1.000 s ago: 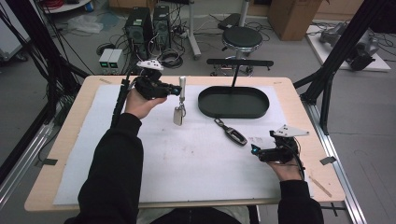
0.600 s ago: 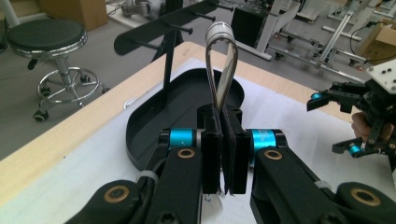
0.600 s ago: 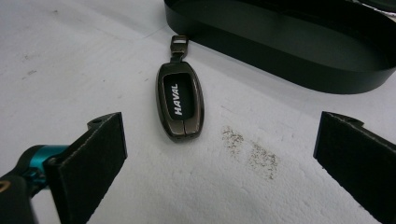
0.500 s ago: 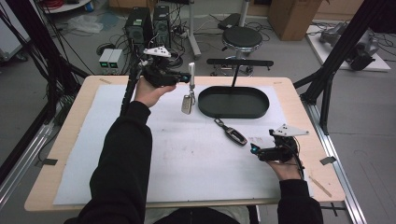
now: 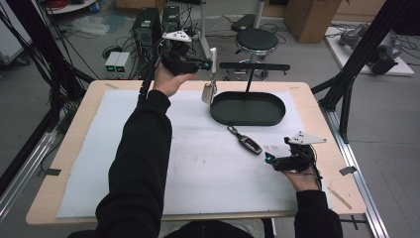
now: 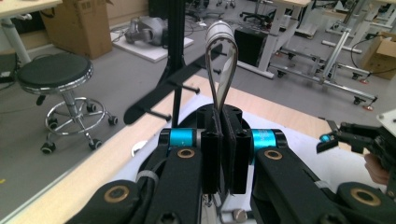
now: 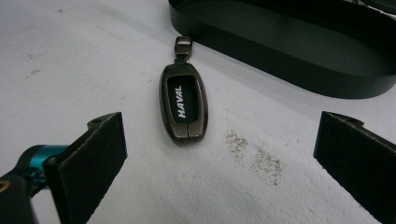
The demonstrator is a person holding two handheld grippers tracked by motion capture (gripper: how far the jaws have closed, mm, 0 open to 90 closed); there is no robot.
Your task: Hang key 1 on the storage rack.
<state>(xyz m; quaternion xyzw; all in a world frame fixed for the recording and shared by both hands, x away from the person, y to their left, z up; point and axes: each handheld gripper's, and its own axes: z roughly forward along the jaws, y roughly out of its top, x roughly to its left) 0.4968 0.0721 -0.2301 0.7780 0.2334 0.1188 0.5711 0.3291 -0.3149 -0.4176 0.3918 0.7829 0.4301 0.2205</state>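
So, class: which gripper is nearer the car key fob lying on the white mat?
The right gripper: it rests beside the key fob, jaws open. The left gripper is raised behind the black tray, holding a strap.

Black oval tray (image 5: 247, 116), dark grey key fob (image 7: 183, 108) with white lettering, white mat (image 5: 198, 173), black jaws

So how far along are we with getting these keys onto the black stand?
Nothing hangs on the rack yet. In hand: the left gripper is shut on the strap of a key fob, lifted near the rack. Left: the dark car key lies on the mat before the open right gripper.
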